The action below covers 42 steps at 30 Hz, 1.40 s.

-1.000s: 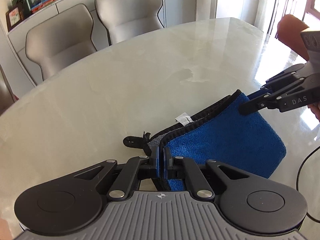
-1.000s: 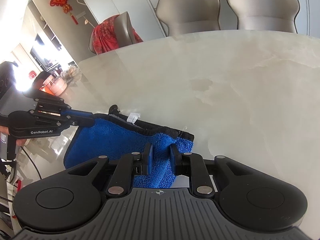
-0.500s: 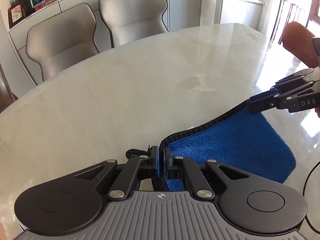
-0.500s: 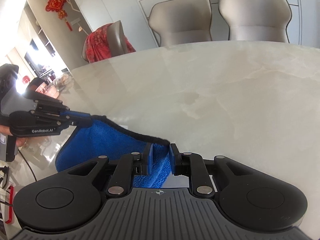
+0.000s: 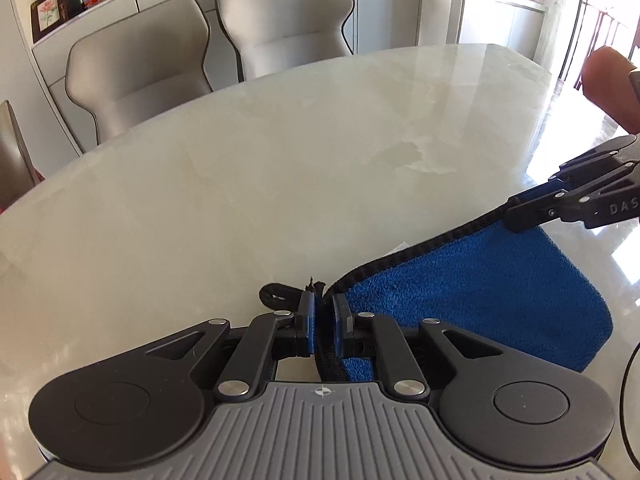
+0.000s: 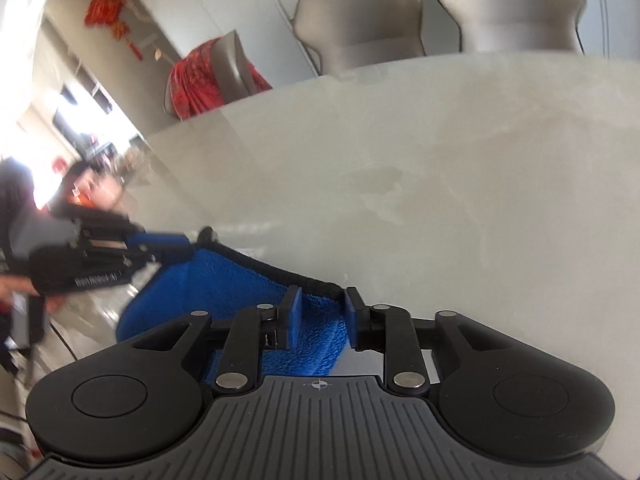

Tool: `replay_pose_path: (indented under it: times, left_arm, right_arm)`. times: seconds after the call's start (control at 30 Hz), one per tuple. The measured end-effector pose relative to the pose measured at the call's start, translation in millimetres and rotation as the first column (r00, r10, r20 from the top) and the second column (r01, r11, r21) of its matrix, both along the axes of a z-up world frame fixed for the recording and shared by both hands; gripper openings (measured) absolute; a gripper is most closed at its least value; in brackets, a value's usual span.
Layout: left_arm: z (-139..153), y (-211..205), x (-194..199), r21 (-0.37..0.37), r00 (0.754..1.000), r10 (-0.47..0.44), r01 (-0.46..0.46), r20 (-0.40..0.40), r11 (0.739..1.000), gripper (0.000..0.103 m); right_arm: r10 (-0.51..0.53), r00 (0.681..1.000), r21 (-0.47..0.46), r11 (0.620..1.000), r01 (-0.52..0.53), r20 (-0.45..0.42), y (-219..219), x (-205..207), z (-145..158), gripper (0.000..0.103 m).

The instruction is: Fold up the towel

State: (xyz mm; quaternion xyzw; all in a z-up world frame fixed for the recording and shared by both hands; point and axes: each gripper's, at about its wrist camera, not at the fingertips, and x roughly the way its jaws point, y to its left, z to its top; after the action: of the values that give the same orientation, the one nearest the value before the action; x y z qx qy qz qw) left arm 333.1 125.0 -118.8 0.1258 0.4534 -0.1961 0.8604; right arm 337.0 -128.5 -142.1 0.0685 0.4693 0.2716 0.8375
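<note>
In the left wrist view, the fluffy blue towel (image 5: 480, 292) is being draped over the glossy marble table (image 5: 240, 184), its black braided hem running between the left gripper (image 5: 323, 308), whose jaws have just been opening slightly, a small gap showing beside the hem. In the blurred right wrist view, the towel's thick folded corner is being grasped by the right gripper (image 6: 320, 304) on its blue pads.

Pale marble table (image 5: 248, 184) bears a blue towel (image 5: 480, 288) (black-edged)
</note>
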Motion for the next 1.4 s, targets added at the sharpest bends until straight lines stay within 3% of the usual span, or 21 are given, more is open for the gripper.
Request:
replay_pose_path:
  times: [0.17,0.27,0.33,0.4,0.47,0.63,0.77,1.03,1.13,1.4]
  left_arm:
    - [5.5,0.1,-9.4,0.005,0.999,0.021,-0.021,0.033,1.0,0.018]
    - [21.6,-0.2,-24.6,0.021,0.996,0.024,-0.026,0.089,0.999,0.032]
    - [32.0,0.2,-38.9,0.024,0.99,0.03,-0.034,0.137,0.999,0.044]
    - [40.1,-0.8,-55.4,0.028,0.983,0.031,-0.037,0.18,0.999,0.047]
    - [42.3,-7.4,-74.2,0.013,0.979,0.023,-0.026,0.203,1.0,0.047]
    - [31.6,-27.0,-96.3,0.03,0.972,-0.033,0.027,0.232,0.999,0.047]
    - [15.3,-37.5,-89.5,0.002,0.983,-0.069,0.069,0.169,0.998,0.047]
    - [-18.8,-35.5,-67.3,0.01,0.994,-0.054,0.053,0.096,0.999,0.049]
    - [-23.7,-30.5,-59.0,-0.019,0.996,-0.05,0.052,0.079,0.998,0.05]
    - [-14.0,-25.7,-73.7,-0.038,0.99,-0.054,0.059,0.129,0.998,0.05]
  right_arm:
    - [-0.022,0.999,-0.024,0.999,0.023,0.042,0.7,-3.9,-1.9,0.024]
    - [-0.066,0.995,0.002,0.998,0.066,0.078,-3.3,-15.4,12.1,0.03]
    - [-0.096,0.989,0.02,0.995,0.094,0.114,-6.6,-23.2,25.3,0.04]
    - [-0.127,0.978,0.013,0.992,0.127,0.166,-6.1,-39.3,44.1,0.043]
    - [-0.108,0.975,0.019,0.994,0.106,0.193,-0.8,-54.3,55.5,0.043]
    - [0.081,0.981,-0.007,0.997,-0.081,0.174,35.3,-90.1,54.3,0.043]
    - [0.164,0.976,-0.084,0.985,-0.153,0.143,55.4,-97.3,37.0,0.043]
    - [0.142,0.981,-0.154,0.981,-0.122,0.131,46.4,-77.8,19.0,0.043]
    - [0.133,0.983,-0.142,0.983,-0.115,0.124,41.3,-70.7,13.3,0.043]
    - [0.119,0.984,-0.139,0.985,-0.1,0.134,41.3,-68.5,16.5,0.043]
